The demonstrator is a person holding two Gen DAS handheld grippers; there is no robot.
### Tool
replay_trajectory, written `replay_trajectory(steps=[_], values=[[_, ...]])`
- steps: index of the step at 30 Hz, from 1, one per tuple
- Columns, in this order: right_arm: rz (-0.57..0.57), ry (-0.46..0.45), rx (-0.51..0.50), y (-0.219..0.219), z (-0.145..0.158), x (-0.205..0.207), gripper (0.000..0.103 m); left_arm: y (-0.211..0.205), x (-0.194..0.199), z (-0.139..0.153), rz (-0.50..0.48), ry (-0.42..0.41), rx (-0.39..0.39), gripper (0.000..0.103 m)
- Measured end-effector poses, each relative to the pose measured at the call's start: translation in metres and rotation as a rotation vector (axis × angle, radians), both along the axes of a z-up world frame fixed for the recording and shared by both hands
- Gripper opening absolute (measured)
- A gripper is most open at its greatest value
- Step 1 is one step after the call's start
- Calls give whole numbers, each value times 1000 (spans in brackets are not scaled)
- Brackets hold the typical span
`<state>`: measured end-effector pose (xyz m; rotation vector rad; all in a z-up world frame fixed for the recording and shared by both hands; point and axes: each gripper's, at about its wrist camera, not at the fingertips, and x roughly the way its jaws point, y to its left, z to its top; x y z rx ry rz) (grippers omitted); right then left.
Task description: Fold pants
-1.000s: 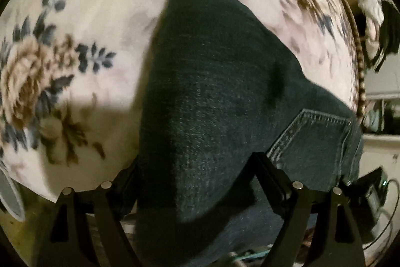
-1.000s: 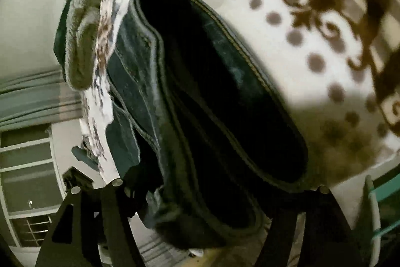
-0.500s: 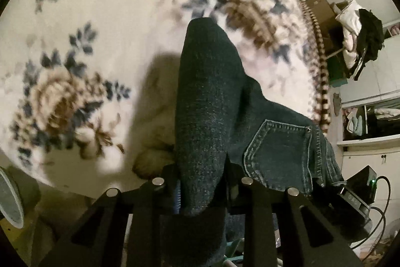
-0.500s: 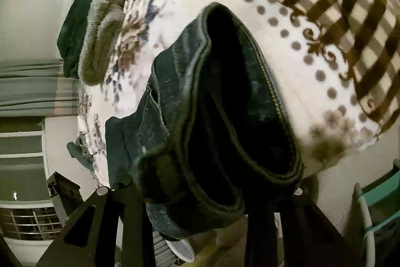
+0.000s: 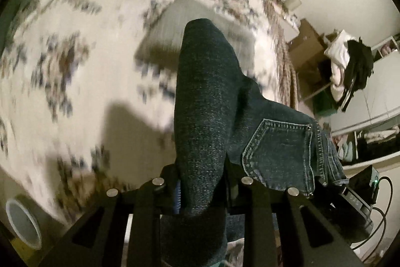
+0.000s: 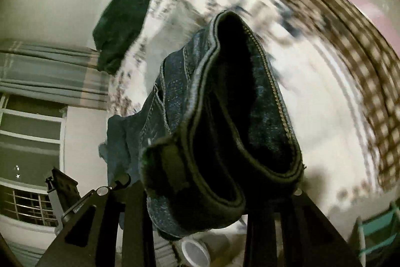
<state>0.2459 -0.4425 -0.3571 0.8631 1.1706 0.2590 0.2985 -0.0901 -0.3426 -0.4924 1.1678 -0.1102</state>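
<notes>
Dark blue jeans (image 5: 207, 116) hang from both grippers above a bed with a floral blanket (image 5: 75, 66). My left gripper (image 5: 201, 184) is shut on a bunched fold of denim; a back pocket (image 5: 280, 154) shows to its right. My right gripper (image 6: 200, 194) is shut on the waistband end of the jeans (image 6: 225, 116), whose dark opening faces the camera. The jeans are lifted off the bed in both views.
A dark folded garment (image 6: 122, 21) lies at the far end of the bed. A checked blanket border (image 6: 337, 54) runs along the bed's right side. Cardboard boxes and piled clothes (image 5: 347, 66) stand beyond the bed. A white cup (image 5: 22, 224) sits below.
Both grippers closed on the jeans and have lifted them away from the bed. The bed now looks farther off and blurred by motion.
</notes>
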Motion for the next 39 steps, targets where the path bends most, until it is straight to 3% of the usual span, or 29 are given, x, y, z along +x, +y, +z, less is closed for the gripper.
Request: replay_trajectory(steps=[4, 9, 13, 18, 21, 23, 27, 29, 33, 37, 39], values=[[-17, -51, 15, 29, 22, 85, 35, 26, 82, 12, -6, -44, 0, 22], [-45, -79, 19, 63, 21, 186, 35, 59, 181, -8, -26, -65, 5, 22], [-71, -81, 25, 81, -9, 267, 35, 74, 249, -47, -51, -60, 3, 22], [-81, -59, 7, 89, -64, 331, 35, 82, 299, -99, -73, -26, -22, 22], [-77, -30, -14, 89, -95, 355, 35, 84, 309, -123, -72, 11, -24, 23], [-62, -9, -23, 91, -108, 363, 36, 84, 308, -130, -70, 34, 0, 32], [-44, 55, -46, 90, -121, 366, 52, 75, 299, -121, -83, 49, 156, 47], [-25, 68, -101, 91, -117, 364, 62, 71, 292, -115, -88, 64, 242, 75], [12, 91, -280, 100, -101, 357, 86, 66, 281, -100, -110, 42, 323, 82], [46, 73, -535, 115, -72, 347, 97, 53, 274, -81, -143, 15, 402, 97], [54, 60, -644, 125, -59, 342, 101, 47, 271, -73, -152, -4, 434, 97]])
